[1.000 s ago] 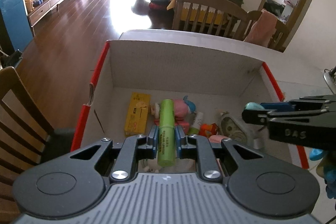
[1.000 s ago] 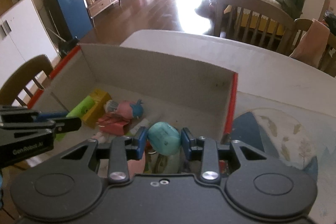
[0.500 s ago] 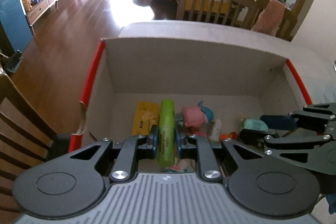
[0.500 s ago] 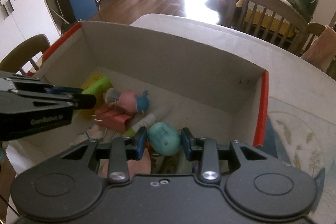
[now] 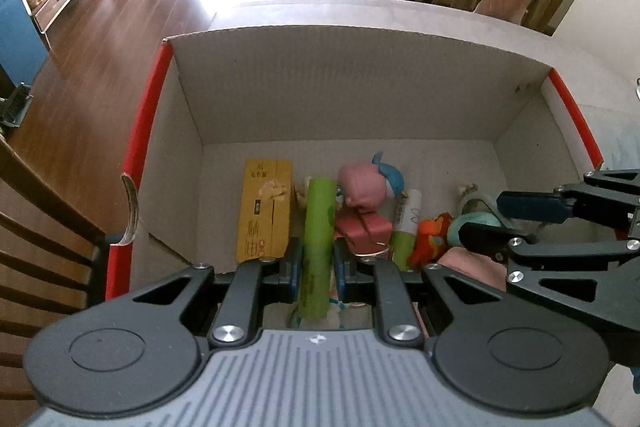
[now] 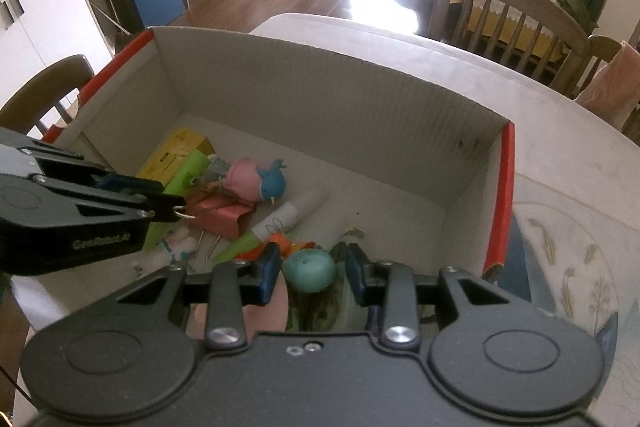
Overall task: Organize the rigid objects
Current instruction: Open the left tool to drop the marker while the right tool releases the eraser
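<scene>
Corrugated cardboard box (image 5: 340,87), red-edged, on the white tabletop (image 6: 400,39); both tools now reach deeper into the box than a second ago, its far wall filling more of each view. The left gripper (image 5: 318,263) has sunk towards the box floor, its jaws still pinching the green tube (image 5: 318,219), which points at the far wall. The right gripper (image 6: 312,267) hangs over the near right part of the box, its jaws just eased apart; a sliver of gap shows beside the teal egg-shaped piece (image 6: 310,269), clamped tight a moment earlier. Judged meaning: the teal piece is being delivered into the box, and the tube is next.

Count inside the box:
- one yellow carton (image 5: 264,207), nearest the left wall;
- one green tube;
- one pink figure with a blue bird (image 5: 362,183);
- one pink binder clip (image 5: 366,229);
- one white-and-green pen (image 5: 406,223);
- one orange toy (image 5: 428,237);
- one teal piece;
- other scraps near the front wall — too hidden to count.
</scene>
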`<state>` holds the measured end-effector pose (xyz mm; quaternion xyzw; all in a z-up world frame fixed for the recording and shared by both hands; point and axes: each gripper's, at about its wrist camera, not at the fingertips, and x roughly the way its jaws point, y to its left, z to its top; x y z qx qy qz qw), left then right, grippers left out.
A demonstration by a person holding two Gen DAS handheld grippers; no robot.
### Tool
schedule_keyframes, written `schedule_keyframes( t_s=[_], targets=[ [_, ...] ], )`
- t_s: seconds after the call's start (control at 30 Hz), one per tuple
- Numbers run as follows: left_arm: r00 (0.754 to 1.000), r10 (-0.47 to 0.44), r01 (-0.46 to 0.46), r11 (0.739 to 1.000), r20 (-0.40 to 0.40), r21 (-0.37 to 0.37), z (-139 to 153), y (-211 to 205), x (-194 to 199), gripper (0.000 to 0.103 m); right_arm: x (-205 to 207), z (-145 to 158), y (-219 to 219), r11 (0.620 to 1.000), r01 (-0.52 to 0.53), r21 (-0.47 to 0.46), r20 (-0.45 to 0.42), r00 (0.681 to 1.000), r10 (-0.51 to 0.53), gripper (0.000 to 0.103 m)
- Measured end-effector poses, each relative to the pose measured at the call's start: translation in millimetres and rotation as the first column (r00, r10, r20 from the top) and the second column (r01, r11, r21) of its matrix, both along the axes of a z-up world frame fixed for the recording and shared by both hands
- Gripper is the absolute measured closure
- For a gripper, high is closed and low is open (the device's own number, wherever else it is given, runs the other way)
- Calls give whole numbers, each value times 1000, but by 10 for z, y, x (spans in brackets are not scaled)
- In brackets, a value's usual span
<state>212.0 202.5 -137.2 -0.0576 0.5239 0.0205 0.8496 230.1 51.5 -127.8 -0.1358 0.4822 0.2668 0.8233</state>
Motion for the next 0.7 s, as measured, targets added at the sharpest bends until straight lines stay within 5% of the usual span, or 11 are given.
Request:
schedule_keyframes(
  t_s=[0.53,0.6,0.7],
  targets=[
    [999,14,-14,1000,42,5,258,-45,-190,86,-235,302,-187,996,-13,83,11,1000,12,60],
    [998,16,-17,1000,54,3,300,-53,-245,86,-285,361,-239,994,-15,106,17,1000,13,48],
    [997,20,-21,1000,74,3,377,-68,-338,86,-377,468,-320,991,-21,134,36,999,17,44]
  ],
)
